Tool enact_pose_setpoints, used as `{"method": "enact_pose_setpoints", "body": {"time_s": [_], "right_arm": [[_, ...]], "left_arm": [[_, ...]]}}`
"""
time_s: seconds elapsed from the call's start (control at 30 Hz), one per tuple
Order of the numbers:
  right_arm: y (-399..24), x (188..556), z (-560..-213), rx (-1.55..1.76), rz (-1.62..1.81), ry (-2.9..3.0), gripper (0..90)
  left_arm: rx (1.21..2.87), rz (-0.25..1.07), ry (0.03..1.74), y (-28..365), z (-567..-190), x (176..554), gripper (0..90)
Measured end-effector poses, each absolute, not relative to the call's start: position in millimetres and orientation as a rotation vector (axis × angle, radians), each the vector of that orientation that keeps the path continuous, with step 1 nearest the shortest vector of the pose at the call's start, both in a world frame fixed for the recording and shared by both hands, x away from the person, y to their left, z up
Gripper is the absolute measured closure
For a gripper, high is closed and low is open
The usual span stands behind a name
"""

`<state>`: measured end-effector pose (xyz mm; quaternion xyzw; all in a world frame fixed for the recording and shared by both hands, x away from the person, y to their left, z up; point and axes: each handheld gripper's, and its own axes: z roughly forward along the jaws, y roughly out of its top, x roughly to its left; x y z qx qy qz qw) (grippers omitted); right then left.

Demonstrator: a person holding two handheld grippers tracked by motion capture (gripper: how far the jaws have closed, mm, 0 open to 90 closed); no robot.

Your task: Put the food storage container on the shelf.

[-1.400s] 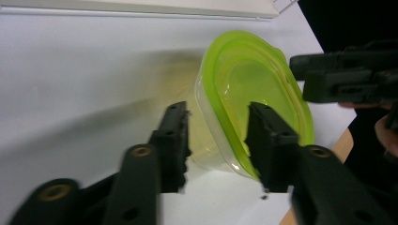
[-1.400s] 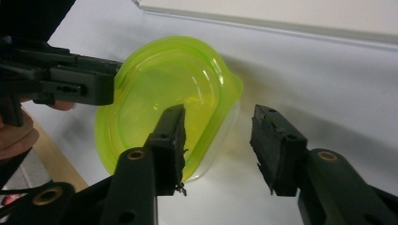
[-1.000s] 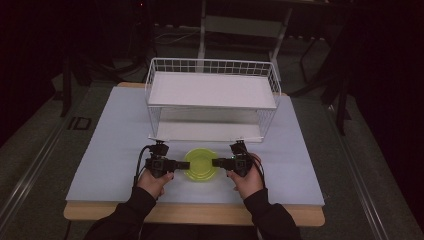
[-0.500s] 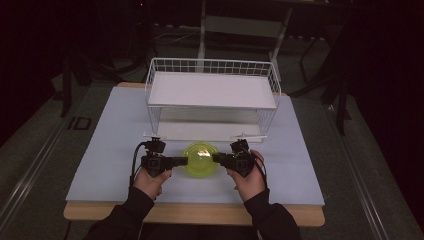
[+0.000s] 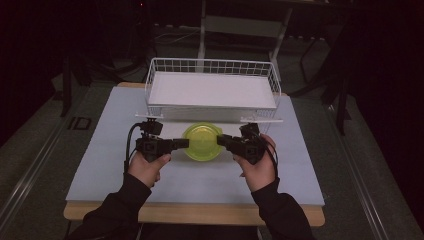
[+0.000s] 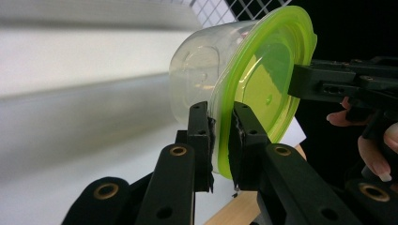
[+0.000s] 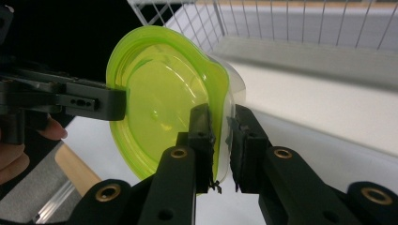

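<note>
Since a second ago the container (image 5: 202, 142) has come up off the table (image 5: 100, 165): it lay flat on the pale mat between the two hands, and now it hangs in the air in front of the wire basket (image 5: 212, 90), its green lid covering more of the basket's lower front edge in the high view. Both hands have risen with it, side by side.

The left claw (image 5: 181, 143) is clenched on the rim at the container's left side; in the left gripper view its two black pads pinch the green lid edge and the clear wall just behind it. The right claw (image 5: 223, 140) grasps the opposite rim in the same way, and the right gripper view shows the lid's edge caught between its pads. The container is tilted little, if at all, and the lid sits closed on the clear tub.

To my eye this is the carrying step: the thing is lifted clear and the basket, with its white floor bare, stands just beyond it. The likely next move is up and forward over the basket's near wall. The grip on each side is only a thin rim, so uneven motion between the hands could twist the lid loose.
</note>
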<state>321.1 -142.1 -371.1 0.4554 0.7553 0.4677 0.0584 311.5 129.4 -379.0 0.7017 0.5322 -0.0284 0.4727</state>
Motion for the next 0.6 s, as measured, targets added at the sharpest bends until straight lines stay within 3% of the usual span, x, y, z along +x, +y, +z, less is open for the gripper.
{"method": "enact_pose_setpoints", "body": {"time_s": [0.6], "right_arm": [[-142.8, 354.3, -313.2, 1.396, 1.462, 2.224, 79.9]], "left_arm": [[1.689, -0.051, 1.273, 130.1, -321.7, 351.1, 81.2]]}}
